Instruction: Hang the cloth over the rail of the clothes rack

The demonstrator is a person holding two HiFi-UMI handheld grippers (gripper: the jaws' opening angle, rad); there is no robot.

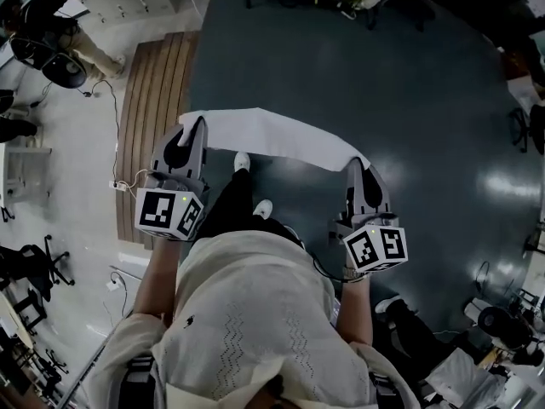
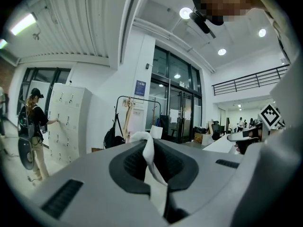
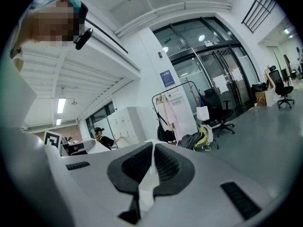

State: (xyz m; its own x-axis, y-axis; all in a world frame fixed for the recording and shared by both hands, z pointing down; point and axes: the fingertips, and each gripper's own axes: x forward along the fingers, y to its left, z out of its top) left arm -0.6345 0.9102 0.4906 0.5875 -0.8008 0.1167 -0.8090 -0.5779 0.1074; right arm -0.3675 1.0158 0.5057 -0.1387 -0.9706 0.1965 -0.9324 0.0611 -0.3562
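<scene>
A white cloth [image 1: 272,136] hangs stretched between my two grippers in the head view, above the dark floor. My left gripper [image 1: 194,124] is shut on its left corner, and a fold of the cloth [image 2: 150,160] shows pinched between the jaws in the left gripper view. My right gripper [image 1: 356,165] is shut on the right corner; the white cloth [image 3: 147,181] sits clamped between its dark pads. A clothes rack [image 2: 137,117] with a black rail stands far ahead by the glass doors, and the same clothes rack [image 3: 177,110] shows in the right gripper view with garments on it.
A person [image 2: 34,126] stands at white lockers [image 2: 66,122] on the left. Bags [image 3: 199,138] lie on the floor by the rack and an office chair [image 3: 220,110] stands beside it. A wooden platform [image 1: 153,118] edges the dark floor at left. Desks and chairs stand at the right.
</scene>
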